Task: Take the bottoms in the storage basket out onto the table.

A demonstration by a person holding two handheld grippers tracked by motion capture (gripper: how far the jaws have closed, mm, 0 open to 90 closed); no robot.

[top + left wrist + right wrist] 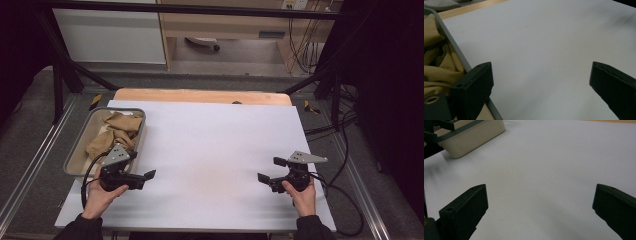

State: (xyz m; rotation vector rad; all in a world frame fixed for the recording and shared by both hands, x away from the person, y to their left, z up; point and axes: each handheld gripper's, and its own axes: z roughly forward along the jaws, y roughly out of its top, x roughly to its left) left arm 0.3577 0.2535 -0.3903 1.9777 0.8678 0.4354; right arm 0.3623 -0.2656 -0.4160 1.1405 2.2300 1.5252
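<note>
1. Nearest the camera in the high view: two hands at the near table edge, left gripper (145, 176) at about 7 o'clock, right gripper (267, 170) at about 5 o'clock, both pointed inward at the bare middle.
2. Spread wide, both: jaws of the left gripper (541, 82) well apart over the white sheet (544, 50), nothing between them; likewise the right gripper (540, 205), empty.
3. Lay crumpled inside the grey bin (141, 131) at 9 o'clock: tan cloth (114, 131), just beside the left gripper and untouched by it.
4. Seen from the left gripper view: bin rim (456, 52) at the left jaw, cloth (439, 72) beyond it.
5. Judged as barely begun: nothing lifted out, nothing laid on the sheet.
6. Left to do, probably: reach into the bin, pinch the cloth, bring it to the middle of the table (200, 96).
</note>
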